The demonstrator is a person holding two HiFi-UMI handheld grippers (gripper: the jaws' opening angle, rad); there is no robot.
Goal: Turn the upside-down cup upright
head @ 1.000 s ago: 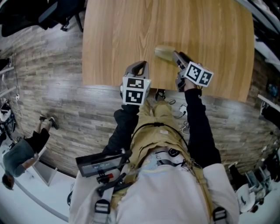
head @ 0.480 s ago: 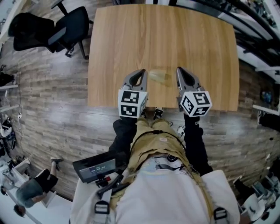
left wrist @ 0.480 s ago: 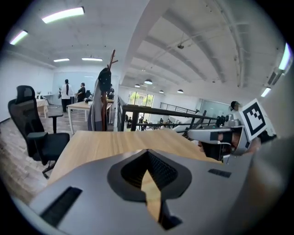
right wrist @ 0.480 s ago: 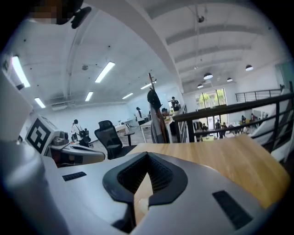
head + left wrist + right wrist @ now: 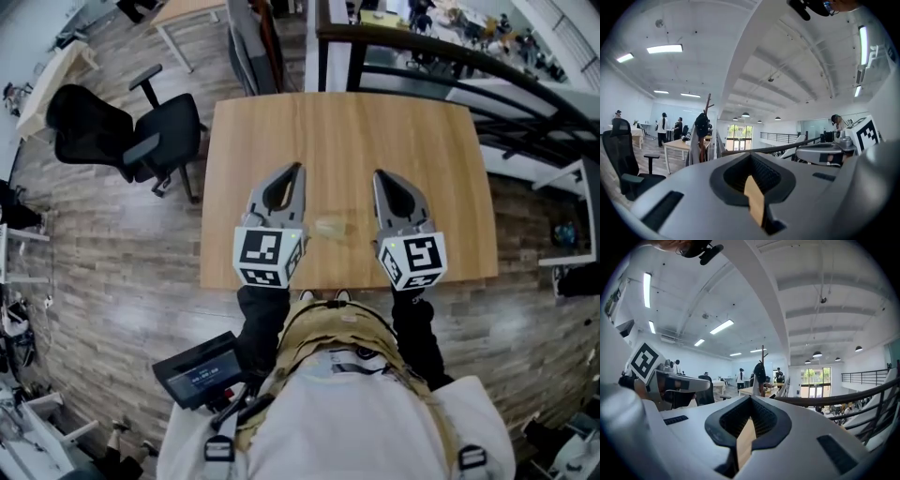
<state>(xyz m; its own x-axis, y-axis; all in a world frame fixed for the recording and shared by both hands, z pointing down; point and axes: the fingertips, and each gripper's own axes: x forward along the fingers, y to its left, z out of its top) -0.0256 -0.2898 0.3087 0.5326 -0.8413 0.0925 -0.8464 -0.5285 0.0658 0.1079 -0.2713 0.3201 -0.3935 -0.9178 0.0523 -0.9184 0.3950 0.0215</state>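
Note:
A small pale cup point(image 5: 330, 227) rests on the wooden table point(image 5: 347, 131) near its front edge; it is too small and faint to tell which way up it is. Both grippers hang well above the table, pointing level, one on each side of the cup in the head view. My left gripper point(image 5: 297, 169) is shut with nothing in it, and its jaws meet at the tip point(image 5: 750, 154). My right gripper point(image 5: 378, 175) is also shut and empty point(image 5: 750, 397). Neither touches the cup. The gripper views look out over the room and do not show the cup.
A black office chair point(image 5: 122, 131) stands left of the table. A dark railing point(image 5: 441, 66) runs behind and to the right of it. Wood-look floor surrounds the table. A coat stand point(image 5: 704, 126), desks and distant people show in the gripper views.
Both grippers rose away from the table and turned level. The right gripper, earlier at the cup, has left it on the table. The head view now takes in the whole table.

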